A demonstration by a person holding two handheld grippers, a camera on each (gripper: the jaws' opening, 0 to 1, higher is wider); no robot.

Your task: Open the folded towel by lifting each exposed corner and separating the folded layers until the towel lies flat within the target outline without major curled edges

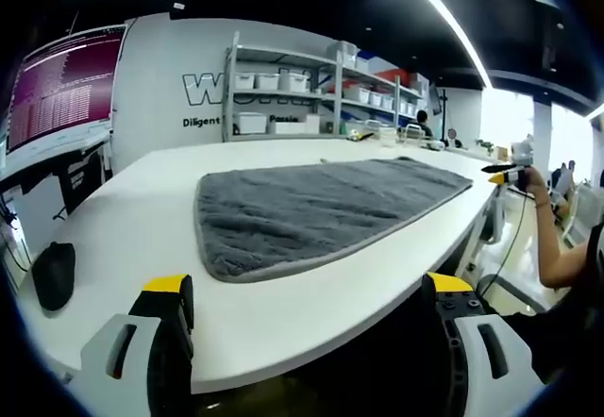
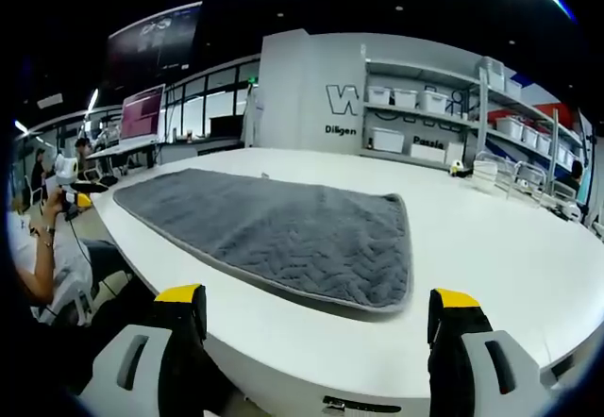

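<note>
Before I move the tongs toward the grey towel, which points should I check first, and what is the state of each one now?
1. Left tongs open and holding nothing: ok.
2. Right tongs open and holding nothing: ok.
3. Grey towel on the white table, nothing lying on it: ok.
4. Towel edges without major curls: ok, as far as visible.
5. Towel inside the target outline: cannot tell, no outline visible.
6. Folded layers remaining: cannot tell.

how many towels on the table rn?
1: a grey towel spread on the white table, lying beyond both open grippers; in the right gripper view it lies toward the near edge.
</note>
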